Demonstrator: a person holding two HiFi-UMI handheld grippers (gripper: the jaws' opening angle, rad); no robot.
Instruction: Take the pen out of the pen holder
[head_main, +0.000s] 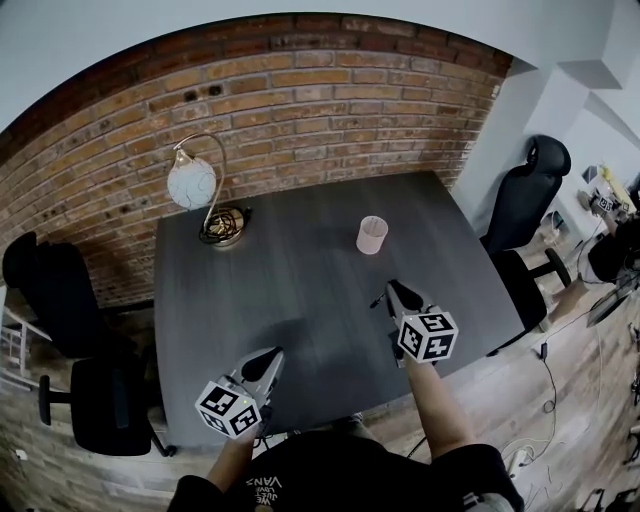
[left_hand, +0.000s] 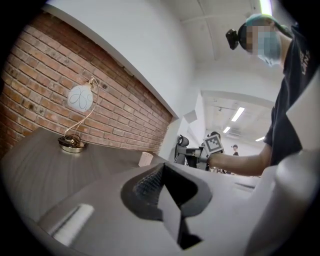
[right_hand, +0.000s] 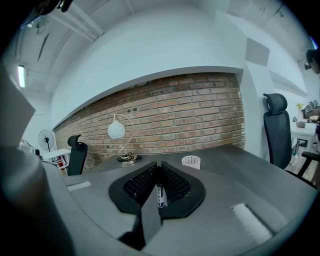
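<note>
A pale mesh pen holder (head_main: 372, 235) stands upright on the dark table (head_main: 300, 290), right of centre, and looks empty. My right gripper (head_main: 393, 290) hovers in front of it, a short way nearer to me, shut on a black pen (right_hand: 160, 192) that stands between its jaws; the pen's tip (head_main: 378, 298) pokes out to the left. From the right gripper view the holder (right_hand: 190, 161) sits just beyond the right gripper (right_hand: 159, 181). My left gripper (head_main: 274, 357) hangs near the table's front edge, shut with nothing in it (left_hand: 159, 181).
A globe lamp (head_main: 196, 185) with a brass base stands at the table's back left, by the brick wall. Black office chairs stand to the left (head_main: 60, 310) and right (head_main: 530, 190) of the table.
</note>
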